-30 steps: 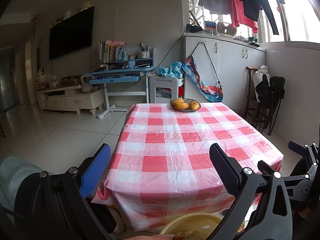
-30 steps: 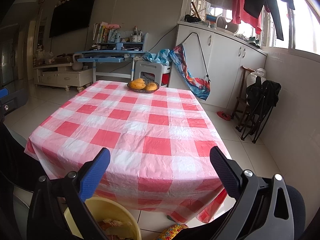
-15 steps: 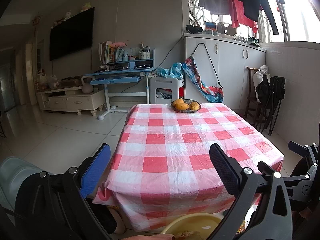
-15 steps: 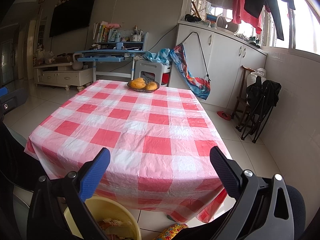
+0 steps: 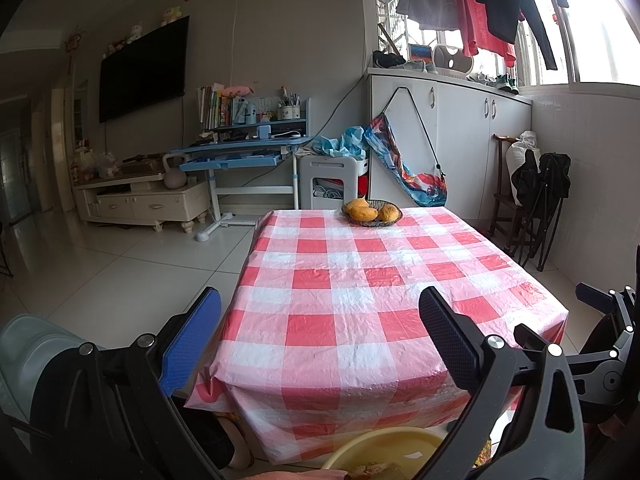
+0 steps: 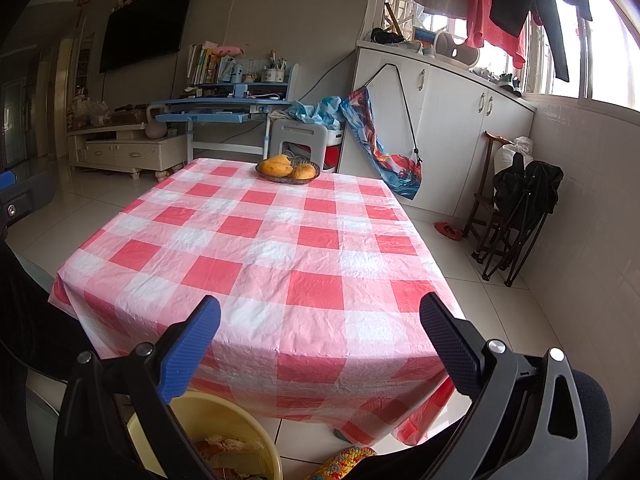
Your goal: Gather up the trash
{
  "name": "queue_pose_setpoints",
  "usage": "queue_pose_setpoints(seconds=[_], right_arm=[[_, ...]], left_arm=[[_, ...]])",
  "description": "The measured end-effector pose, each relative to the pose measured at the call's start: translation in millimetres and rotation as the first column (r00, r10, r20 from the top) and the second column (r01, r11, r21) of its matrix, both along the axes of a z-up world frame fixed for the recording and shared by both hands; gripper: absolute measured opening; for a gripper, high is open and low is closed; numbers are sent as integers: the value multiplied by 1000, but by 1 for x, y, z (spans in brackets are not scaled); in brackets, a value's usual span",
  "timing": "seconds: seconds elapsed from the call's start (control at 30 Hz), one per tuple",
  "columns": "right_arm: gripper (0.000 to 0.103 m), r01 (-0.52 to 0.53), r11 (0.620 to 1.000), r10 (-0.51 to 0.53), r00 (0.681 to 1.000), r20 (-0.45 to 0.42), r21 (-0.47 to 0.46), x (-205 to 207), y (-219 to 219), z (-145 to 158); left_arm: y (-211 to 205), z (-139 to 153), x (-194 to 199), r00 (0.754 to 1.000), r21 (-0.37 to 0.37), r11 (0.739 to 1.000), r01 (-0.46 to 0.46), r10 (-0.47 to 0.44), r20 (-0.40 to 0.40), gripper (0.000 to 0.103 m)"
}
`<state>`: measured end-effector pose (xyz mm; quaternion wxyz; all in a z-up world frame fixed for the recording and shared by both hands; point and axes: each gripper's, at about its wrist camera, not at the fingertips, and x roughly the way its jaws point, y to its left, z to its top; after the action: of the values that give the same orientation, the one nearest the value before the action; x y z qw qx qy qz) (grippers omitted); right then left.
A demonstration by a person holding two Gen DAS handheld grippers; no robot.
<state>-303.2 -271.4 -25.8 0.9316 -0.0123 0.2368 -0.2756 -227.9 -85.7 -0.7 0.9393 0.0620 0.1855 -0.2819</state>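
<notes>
Checked tablecloth (image 6: 280, 248) looks cleared, scraps in the bucket (image 6: 224, 436); both grippers (image 5: 320, 344) (image 6: 320, 344) gape empty; collecting seems finished.

The left gripper (image 5: 320, 336) and the right gripper (image 6: 320, 336) both hang level and forward-pointing with jaws spread wide and nothing between them, the right gripper's frame also showing at the left view's right edge.
</notes>
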Motion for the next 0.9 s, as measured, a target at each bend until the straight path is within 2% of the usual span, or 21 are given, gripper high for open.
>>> queue_pose_setpoints(seconds=[0.9], right_arm=[[95,0,1000,0,1000,-3,-1,1,0,0]], left_arm=[[0,-1,1,1000,3,1000,2,-2,5,96]])
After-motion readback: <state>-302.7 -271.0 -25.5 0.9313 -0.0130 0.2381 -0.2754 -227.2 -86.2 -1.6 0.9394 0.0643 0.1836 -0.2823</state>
